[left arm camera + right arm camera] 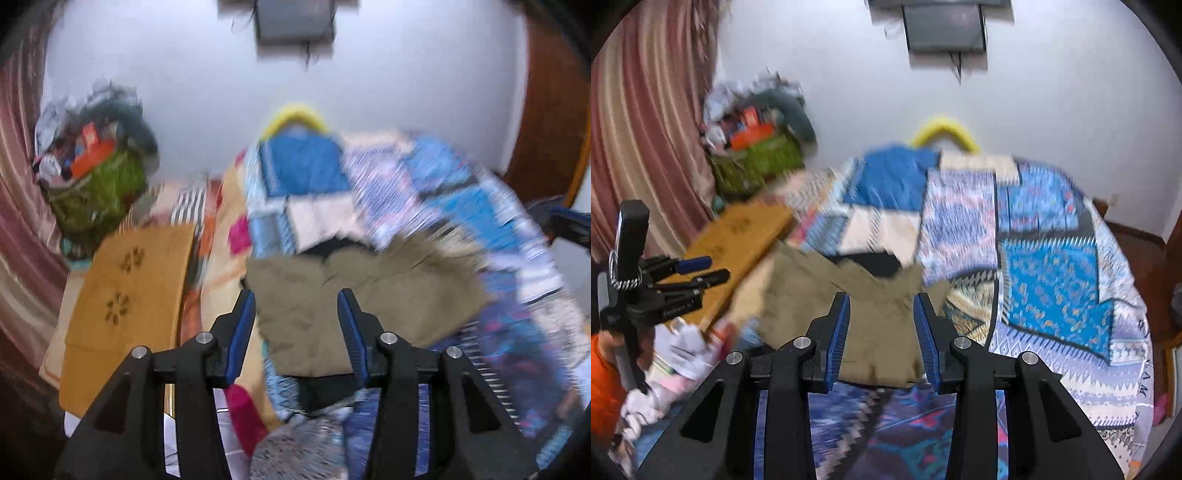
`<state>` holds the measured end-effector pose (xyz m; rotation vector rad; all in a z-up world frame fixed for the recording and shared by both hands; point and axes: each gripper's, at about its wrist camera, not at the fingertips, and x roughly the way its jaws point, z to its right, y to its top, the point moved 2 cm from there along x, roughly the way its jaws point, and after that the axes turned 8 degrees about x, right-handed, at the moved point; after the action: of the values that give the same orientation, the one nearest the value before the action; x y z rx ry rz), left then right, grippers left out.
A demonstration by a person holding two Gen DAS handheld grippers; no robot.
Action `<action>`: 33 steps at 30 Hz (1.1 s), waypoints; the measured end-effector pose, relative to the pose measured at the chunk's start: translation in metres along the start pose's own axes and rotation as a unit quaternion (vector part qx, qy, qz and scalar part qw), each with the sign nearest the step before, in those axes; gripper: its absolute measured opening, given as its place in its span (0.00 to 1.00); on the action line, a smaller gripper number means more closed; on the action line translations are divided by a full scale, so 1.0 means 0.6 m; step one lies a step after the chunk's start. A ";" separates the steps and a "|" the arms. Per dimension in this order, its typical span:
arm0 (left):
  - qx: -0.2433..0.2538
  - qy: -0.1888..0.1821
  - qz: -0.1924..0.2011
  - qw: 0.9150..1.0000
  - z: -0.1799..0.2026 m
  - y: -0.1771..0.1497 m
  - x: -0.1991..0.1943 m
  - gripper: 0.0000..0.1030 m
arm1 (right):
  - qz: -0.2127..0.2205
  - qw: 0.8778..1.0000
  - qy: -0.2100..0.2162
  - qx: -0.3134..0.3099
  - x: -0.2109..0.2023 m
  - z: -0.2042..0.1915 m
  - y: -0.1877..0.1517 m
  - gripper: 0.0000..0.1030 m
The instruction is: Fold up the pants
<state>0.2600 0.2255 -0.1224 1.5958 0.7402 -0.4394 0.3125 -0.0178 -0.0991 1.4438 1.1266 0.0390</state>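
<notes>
While piled high, green basket [757,162] of clutter [750,122].

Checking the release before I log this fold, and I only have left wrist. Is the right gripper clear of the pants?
Observer: Looks clear. In the right wrist view, the right gripper has its jaws apart. The khaki pants lie on the bedspread beyond them, not pinched.
Operator: Anything low on my left side?
Observer: A heap of white cloth sits by the bed's edge, below the left gripper in the picture.
Operator: Any of the person in shot?
Observer: Only an orange sleeve, at the frame's left edge behind that gripper's handle.
</notes>
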 end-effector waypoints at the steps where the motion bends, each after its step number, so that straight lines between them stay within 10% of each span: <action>1: 0.001 -0.009 0.022 1.000 0.007 0.007 -0.041 0.46 | 0.018 1.000 0.007 -0.003 -0.031 -0.013 0.005 0.31; 10: -0.008 -0.028 0.170 0.985 0.058 -0.001 -0.326 0.49 | 0.163 0.984 0.076 -0.009 -0.273 -0.111 -0.019 0.31; 15: 0.006 0.020 0.238 0.971 0.094 -0.044 -0.437 0.61 | 0.222 0.973 0.057 -0.014 -0.348 -0.146 -0.064 0.35; 26: -0.021 0.032 0.275 0.961 0.100 -0.097 -0.503 1.00 | 0.269 0.963 -0.005 0.001 -0.396 -0.159 -0.099 1.00; 33: -0.028 0.032 0.276 0.960 0.098 -0.106 -0.506 1.00 | 0.272 0.962 -0.012 -0.004 -0.404 -0.167 -0.097 1.00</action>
<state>0.0059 0.1061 0.0217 1.6848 0.3227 0.0419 0.0900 -0.1086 0.0204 1.7030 0.6801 0.4109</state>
